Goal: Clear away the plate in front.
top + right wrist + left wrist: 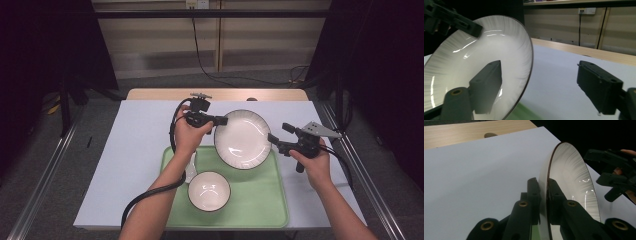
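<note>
White china is seen in the high view: a large plate (243, 139) with a dark rim is held tilted above the far edge of a green tray (260, 200), which lies on a pale sheet over the table (145, 135). The plate's left rim is clamped by the left gripper (221, 120), gripped in the person's left hand (186, 135). The right gripper (273, 138) is held at the plate's right rim by the right hand (315, 162). A small white bowl (209, 190) sits on the tray nearer the person, well apart from the plate.

From the left gripper view, the plate (571, 182) is seen edge-on, and its rim is pinched tightly between the two black jaws of the left gripper (543, 192). The right gripper (599, 167) is visible farther off at the plate's opposite rim.

From the right gripper view, the plate's (474, 62) rim is seen standing between the jaws of the right gripper (541, 82), which are spread wide: one jaw lies over the plate's inner face, the other stands well clear of its back, so nothing is grasped. The left gripper (477, 28) is seen clamped on the far rim.
</note>
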Motion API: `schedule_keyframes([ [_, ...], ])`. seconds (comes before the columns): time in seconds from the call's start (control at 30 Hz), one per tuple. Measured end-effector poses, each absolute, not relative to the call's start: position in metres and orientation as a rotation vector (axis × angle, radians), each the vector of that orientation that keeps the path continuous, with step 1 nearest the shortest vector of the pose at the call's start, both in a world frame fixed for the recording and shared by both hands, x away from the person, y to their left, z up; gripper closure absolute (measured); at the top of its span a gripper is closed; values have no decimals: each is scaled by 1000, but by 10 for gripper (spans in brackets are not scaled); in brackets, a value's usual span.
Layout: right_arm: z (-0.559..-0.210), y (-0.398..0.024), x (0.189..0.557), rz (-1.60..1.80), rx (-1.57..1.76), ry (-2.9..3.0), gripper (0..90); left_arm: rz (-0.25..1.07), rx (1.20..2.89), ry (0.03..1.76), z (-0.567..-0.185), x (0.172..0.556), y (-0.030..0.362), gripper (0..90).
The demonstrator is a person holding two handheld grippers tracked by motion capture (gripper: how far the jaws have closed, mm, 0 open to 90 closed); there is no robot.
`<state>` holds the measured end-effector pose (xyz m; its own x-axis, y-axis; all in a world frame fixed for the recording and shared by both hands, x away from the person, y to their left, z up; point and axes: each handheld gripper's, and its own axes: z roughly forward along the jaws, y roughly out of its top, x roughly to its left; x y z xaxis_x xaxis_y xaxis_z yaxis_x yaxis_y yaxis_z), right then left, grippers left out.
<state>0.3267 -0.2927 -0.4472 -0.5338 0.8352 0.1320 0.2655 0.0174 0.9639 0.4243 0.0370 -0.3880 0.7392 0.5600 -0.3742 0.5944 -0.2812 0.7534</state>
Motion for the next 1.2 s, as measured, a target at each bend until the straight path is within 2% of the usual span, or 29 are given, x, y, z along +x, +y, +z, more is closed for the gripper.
schedule_keyframes([
  [0.13,-447,-290,329,1588,1149,1841,290,-68,1939,863,-387,419,33,833],
  [0.23,-447,-290,329,1601,1174,1859,383,-80,1930,830,-385,415,30,832],
  [0.37,-447,-289,327,1638,1173,1874,540,-105,1915,805,-385,411,23,832],
  [0.47,-447,-289,326,1663,1183,1878,695,-94,1923,787,-387,410,19,829],
  [0.67,-444,-295,324,1783,1267,1846,846,-81,1883,743,-391,412,24,807],
  [0.77,-440,-294,323,1763,1299,1850,851,-136,1892,755,-396,415,25,802],
  [0.97,-438,-295,323,1763,1395,1829,854,-127,1880,766,-400,415,27,793],
  [1.2,-441,-296,324,1693,1435,1851,855,-23,1852,830,-390,417,48,532],
])
